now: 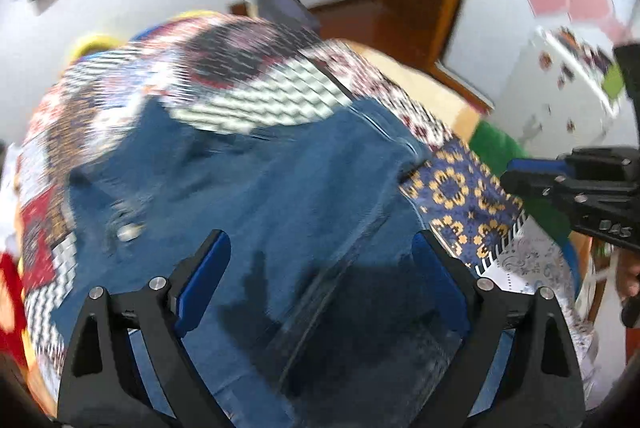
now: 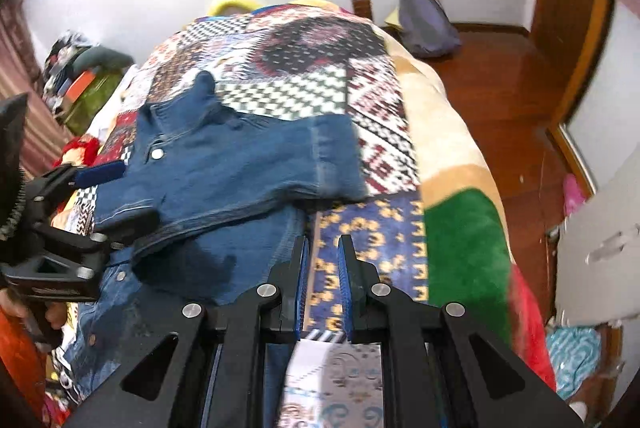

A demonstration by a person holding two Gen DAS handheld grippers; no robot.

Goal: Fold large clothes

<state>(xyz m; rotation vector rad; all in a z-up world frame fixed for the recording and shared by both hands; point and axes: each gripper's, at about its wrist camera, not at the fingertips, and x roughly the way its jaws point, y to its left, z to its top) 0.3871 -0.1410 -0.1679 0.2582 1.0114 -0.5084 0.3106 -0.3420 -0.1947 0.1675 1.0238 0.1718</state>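
The denim garment (image 2: 224, 164), a jacket by its metal buttons (image 2: 157, 153) and cuffed sleeve (image 2: 338, 156), lies on the bed over a patchwork quilt (image 2: 304, 76). One sleeve is already laid across the body, its cuff pointing toward the quilt's right side; the lower body runs toward the cameras.

The left hand-held gripper (image 1: 320, 280) hangs over the denim with its jaws spread wide and nothing between them; the blue pads (image 1: 204, 280) show clear of the cloth. The right hand-held gripper (image 2: 322, 284) is clenched, its pads nearly together, and appears empty, sitting just beside the garment's right edge over the blue-and-yellow patch (image 2: 372, 240). Whether a thin bit of cloth is caught there I cannot tell for certain, but none shows.

My judgement on handling: denim is heavy for clothing, thick, and fairly stiff. It should hold a crease and will not slide much on the textured quilt, so dragging is likely to bunch it; lifting is better. Seams, hem and cuff are the firmest places to pinch, being doubled cloth that a narrow jaw can hold without slipping. For the next fold, the hem corners or the side seams near the bottom look the best hold, one per gripper, so the weight is shared. Buttons are hard and slick; best avoided.
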